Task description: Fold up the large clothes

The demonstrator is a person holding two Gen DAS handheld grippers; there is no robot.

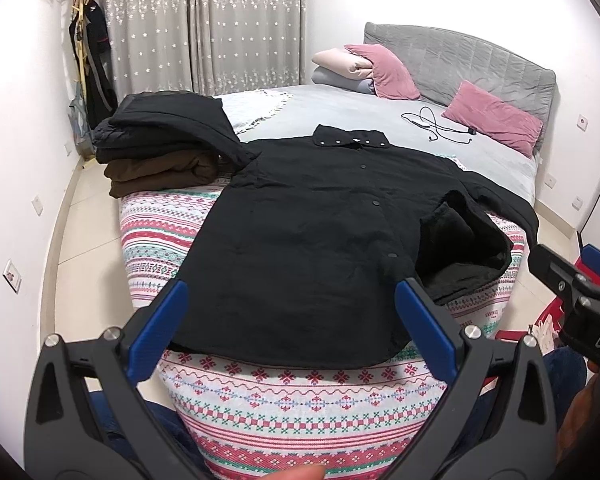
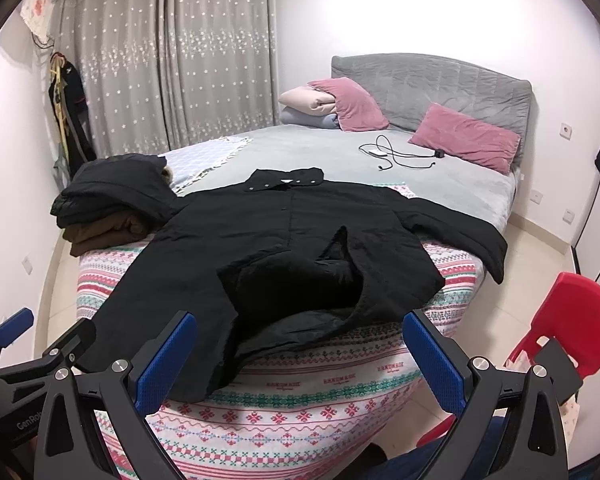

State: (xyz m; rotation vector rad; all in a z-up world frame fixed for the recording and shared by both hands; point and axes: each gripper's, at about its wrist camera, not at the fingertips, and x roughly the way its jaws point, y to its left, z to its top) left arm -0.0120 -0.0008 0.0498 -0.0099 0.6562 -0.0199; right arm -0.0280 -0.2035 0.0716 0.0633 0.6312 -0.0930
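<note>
Bedroom, patterned blanket (image 1: 300, 412) at the bed's foot: black coat (image 1: 300, 248) lies spread, buttoned, unfolded. I hold left claw (image 1: 290, 320) and right claw (image 2: 300, 350) both apart, empty, above its hem; next, I judge, grasp a side. Right view alone shows the flipped-up hem corner (image 2: 300, 280) fully, and the red chair (image 2: 572, 320).

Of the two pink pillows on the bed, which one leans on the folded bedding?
The pink velvet pillow nearer the curtain leans against the stacked folded bedding. The other pink pillow rests alone against the grey padded headboard.
</note>
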